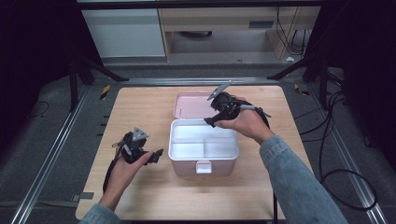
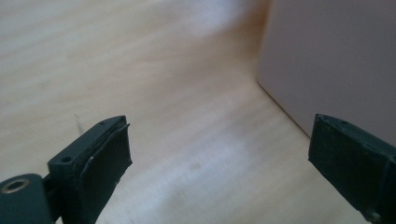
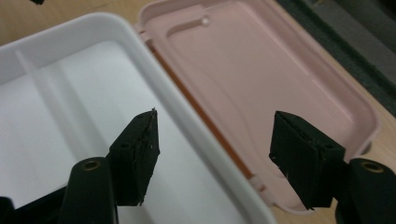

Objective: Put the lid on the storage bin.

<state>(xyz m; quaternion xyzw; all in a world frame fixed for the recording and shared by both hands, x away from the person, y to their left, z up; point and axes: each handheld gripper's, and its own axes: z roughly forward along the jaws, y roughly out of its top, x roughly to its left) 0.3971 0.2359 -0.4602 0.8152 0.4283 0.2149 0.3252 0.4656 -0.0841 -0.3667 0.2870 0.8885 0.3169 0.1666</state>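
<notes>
left hand-held gripper (image 1: 156, 155): apart, empty | right hand-held gripper (image 1: 208, 122): apart over open pink box (image 1: 203, 163)

Table lit – dark surround – close-ups soft.

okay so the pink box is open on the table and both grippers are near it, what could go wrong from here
1. The right gripper hangs open astride the back rim of the white tray, where the lid hinges. Dropping lower, a jaw might catch that rim and drag or tip the box.

2. The lid lies flat behind the box, under the right hand; pressing on it could strain the hinge.

3. The left gripper, open, points at the box's pink side wall. Swinging closer, it might shove the box across the table.
</notes>
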